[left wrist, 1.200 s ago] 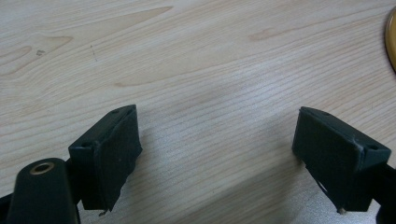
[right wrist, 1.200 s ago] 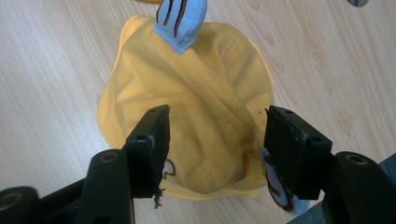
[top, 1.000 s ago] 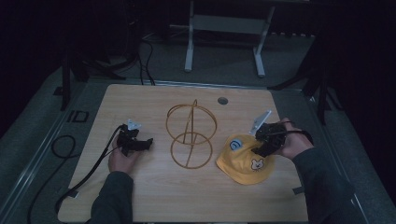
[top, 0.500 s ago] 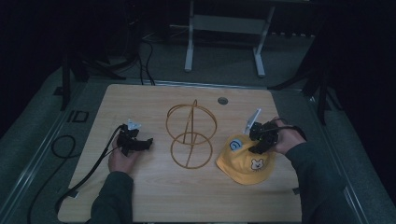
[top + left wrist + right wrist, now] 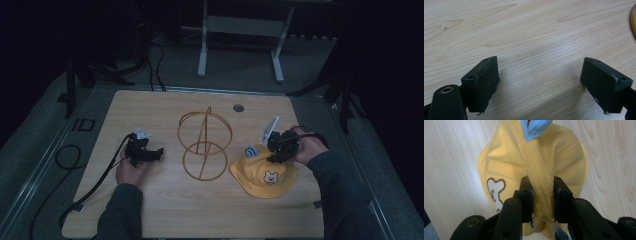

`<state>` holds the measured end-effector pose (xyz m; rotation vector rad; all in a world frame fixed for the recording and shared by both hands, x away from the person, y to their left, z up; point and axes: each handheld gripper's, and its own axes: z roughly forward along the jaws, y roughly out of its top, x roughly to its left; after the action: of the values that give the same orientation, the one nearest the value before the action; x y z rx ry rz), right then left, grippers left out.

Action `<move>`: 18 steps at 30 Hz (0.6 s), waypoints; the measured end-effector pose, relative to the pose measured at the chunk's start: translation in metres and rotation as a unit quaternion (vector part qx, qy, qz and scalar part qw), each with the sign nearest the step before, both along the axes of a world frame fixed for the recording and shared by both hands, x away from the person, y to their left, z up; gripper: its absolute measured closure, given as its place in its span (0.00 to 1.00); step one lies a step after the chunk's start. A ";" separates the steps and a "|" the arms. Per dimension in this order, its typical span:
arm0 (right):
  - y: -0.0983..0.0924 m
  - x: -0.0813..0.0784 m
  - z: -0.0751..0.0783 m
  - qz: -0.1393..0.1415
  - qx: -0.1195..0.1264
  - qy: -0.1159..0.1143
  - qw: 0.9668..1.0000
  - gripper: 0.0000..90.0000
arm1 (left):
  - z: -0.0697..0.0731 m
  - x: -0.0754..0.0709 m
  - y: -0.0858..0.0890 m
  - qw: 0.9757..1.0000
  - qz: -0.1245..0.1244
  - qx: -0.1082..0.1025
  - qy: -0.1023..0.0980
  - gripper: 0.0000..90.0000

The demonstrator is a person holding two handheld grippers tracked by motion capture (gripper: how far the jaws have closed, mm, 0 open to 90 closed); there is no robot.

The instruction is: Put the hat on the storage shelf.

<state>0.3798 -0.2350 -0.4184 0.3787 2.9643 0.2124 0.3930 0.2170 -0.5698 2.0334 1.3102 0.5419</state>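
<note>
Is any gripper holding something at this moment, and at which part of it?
The right gripper has just closed on the yellow hat, pinching a fold of fabric at its crown. The left gripper is open, holding nothing.

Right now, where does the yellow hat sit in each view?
High view: yellow hat lies right of centre on the wooden table, under the right gripper.
Left gripper view: not in it.
Right gripper view: hat fills the centre, its crown pinched between the jaws.
Shared landmark: the table's pale wood grain.
</note>
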 end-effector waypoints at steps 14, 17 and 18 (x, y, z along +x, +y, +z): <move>0.000 -0.001 0.019 0.004 0.016 -0.002 1.000 0.82 | 0.000 0.000 0.000 1.000 0.000 0.000 0.000 0.17; -0.001 -0.001 0.024 0.003 0.022 -0.004 1.000 0.82 | 0.000 0.000 0.000 1.000 0.000 0.001 0.000 0.17; -0.001 -0.002 0.026 0.003 0.023 -0.005 1.000 0.82 | 0.000 0.000 0.000 1.000 0.000 0.001 0.000 0.17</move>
<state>0.3783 -0.2359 -0.3922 0.3745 2.9561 0.2816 0.3930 0.2171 -0.5698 2.0352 1.3093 0.5423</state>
